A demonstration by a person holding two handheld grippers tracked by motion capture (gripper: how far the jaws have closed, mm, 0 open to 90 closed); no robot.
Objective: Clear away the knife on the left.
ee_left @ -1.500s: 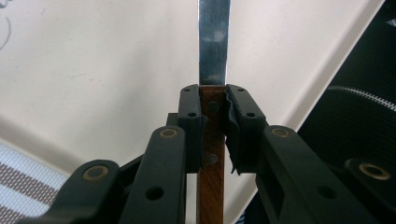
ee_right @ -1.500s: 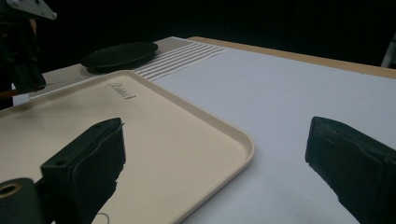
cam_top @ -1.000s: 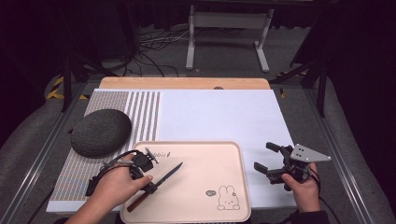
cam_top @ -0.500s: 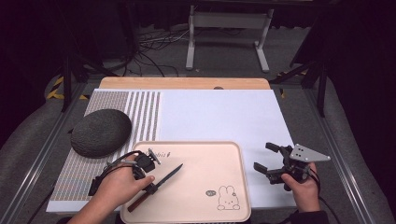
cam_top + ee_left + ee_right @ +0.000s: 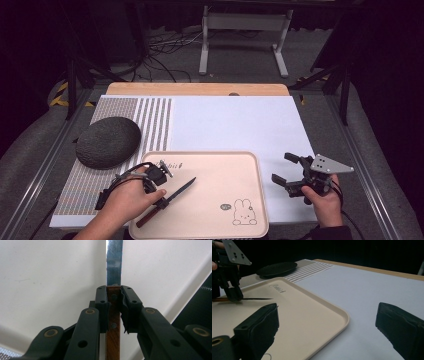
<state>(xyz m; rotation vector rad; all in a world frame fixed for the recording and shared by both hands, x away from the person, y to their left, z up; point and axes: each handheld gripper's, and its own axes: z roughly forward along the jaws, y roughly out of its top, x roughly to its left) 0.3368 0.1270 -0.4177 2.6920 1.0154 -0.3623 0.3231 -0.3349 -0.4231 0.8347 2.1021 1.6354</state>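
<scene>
A knife lies slantwise on the beige tray (image 5: 220, 170), its dark blade (image 5: 184, 187) pointing up and to the right and its brown wooden handle (image 5: 145, 219) toward the tray's near edge. My left gripper (image 5: 161, 201) is shut on the handle just behind the blade. In the left gripper view the jaws (image 5: 113, 302) pinch the wooden handle (image 5: 112, 342) and the steel blade (image 5: 114, 262) runs straight ahead over the tray (image 5: 50, 277). My right gripper (image 5: 283, 167) is open and holds nothing, off the tray's right edge over the white mat. In its own view the right gripper (image 5: 328, 312) faces the tray's corner (image 5: 337, 312).
A dark grey oval lump (image 5: 108, 141) sits on the striped left part of the mat. The white mat (image 5: 235, 120) stretches behind the tray to a wooden strip (image 5: 200, 89). Beyond the table stand a metal frame (image 5: 245, 30) and cables on the floor.
</scene>
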